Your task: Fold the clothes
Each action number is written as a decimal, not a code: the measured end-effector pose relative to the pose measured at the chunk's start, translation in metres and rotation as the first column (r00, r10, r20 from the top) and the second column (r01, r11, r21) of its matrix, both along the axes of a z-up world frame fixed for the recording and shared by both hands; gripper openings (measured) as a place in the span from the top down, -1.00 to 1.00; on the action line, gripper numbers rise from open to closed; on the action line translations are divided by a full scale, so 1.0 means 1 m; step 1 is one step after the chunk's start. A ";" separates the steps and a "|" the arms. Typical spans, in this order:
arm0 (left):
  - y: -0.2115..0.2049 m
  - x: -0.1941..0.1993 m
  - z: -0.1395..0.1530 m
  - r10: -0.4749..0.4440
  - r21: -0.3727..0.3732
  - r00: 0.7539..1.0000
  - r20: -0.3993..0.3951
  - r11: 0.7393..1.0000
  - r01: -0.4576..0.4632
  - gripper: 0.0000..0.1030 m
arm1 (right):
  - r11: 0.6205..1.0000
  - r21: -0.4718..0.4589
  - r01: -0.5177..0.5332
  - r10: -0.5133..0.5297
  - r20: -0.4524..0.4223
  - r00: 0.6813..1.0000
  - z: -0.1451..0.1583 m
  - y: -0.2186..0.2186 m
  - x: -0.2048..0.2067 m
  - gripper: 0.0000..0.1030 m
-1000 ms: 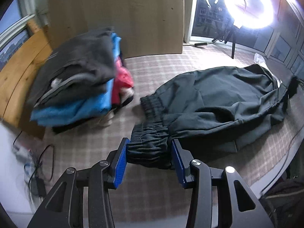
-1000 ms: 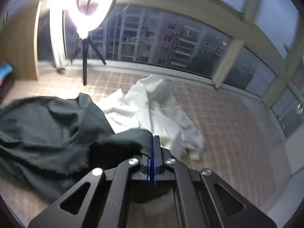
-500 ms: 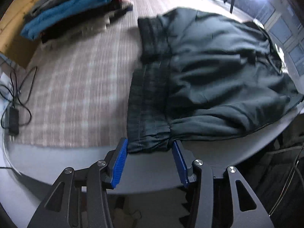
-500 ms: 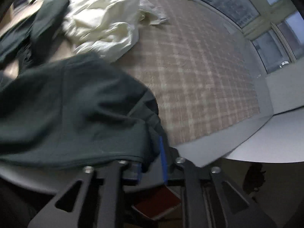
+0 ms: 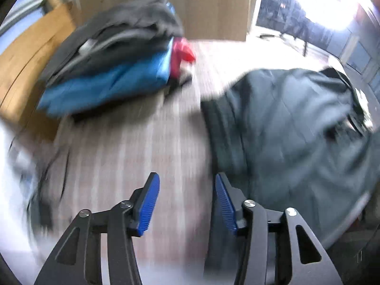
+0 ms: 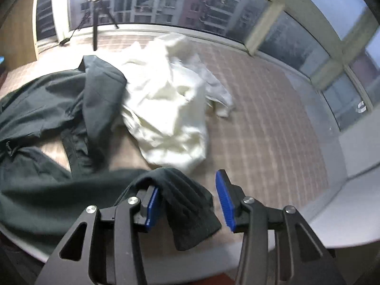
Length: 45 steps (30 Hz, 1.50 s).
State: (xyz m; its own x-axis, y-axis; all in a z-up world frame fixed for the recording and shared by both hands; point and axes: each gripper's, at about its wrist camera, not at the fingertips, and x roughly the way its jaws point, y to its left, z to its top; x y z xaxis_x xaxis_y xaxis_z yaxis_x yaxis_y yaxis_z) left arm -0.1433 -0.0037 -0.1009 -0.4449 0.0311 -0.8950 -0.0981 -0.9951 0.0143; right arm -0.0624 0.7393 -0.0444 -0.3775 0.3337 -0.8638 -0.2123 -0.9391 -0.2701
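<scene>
A dark green jacket (image 5: 294, 128) lies spread on the checked table cover, its ribbed hem toward me; it also shows in the right wrist view (image 6: 47, 118). My left gripper (image 5: 186, 201) is open and empty over the cover, just left of the jacket's hem. My right gripper (image 6: 187, 199) is open; the jacket's ribbed cuff (image 6: 187, 204) lies loose between its fingers, against the left pad. A crumpled white garment (image 6: 171, 104) lies beyond the jacket's hood.
A stack of folded clothes (image 5: 114, 59), grey on blue with red, sits at the back left by a cardboard panel (image 5: 166, 0). A ring light on a tripod (image 6: 97, 11) stands by the windows. The table's front edge (image 6: 332, 228) is near.
Both grippers have opened and let go of the jacket, which now lies on the table. The left gripper has moved left off the hem; both views have tilted back up.
</scene>
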 end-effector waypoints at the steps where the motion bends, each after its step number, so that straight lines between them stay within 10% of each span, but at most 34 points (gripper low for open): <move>1: 0.007 -0.022 -0.011 0.001 0.001 1.000 0.012 1.000 -0.001 0.06 | 1.000 -0.006 -0.016 0.016 0.006 1.000 -0.007 -0.007 -0.011 0.17; 15: 0.036 -0.102 -0.065 -0.074 0.082 0.996 0.057 0.994 0.069 0.03 | 0.997 -0.069 -0.022 0.026 0.055 0.998 -0.044 -0.038 -0.032 0.17; 24: 0.054 -0.091 -0.048 -0.084 -0.065 0.996 0.005 0.994 0.084 0.72 | 0.997 -0.069 -0.031 0.034 0.046 0.998 -0.051 -0.057 -0.046 0.17; 29: 0.039 -0.080 -0.030 -0.036 -0.481 0.997 -0.070 0.877 -0.002 0.71 | 0.993 -0.106 -0.057 0.058 0.002 0.998 -0.043 -0.062 -0.055 0.17; 37: 0.041 -0.080 -0.057 -0.058 -0.468 0.998 0.023 0.882 0.062 0.22 | 0.967 -0.121 -0.226 0.233 0.047 0.971 -0.059 -0.109 -0.079 0.17; 42: 0.043 -0.078 -0.052 -0.075 -0.471 0.997 0.020 0.879 0.076 0.22 | 0.983 0.181 -0.025 -0.017 0.229 0.973 -0.067 -0.033 -0.049 0.16; 45: 0.042 -0.078 -0.051 -0.075 -0.469 0.997 0.015 0.880 0.074 0.22 | 0.975 0.136 0.176 -0.215 0.382 0.899 -0.086 0.052 -0.023 0.14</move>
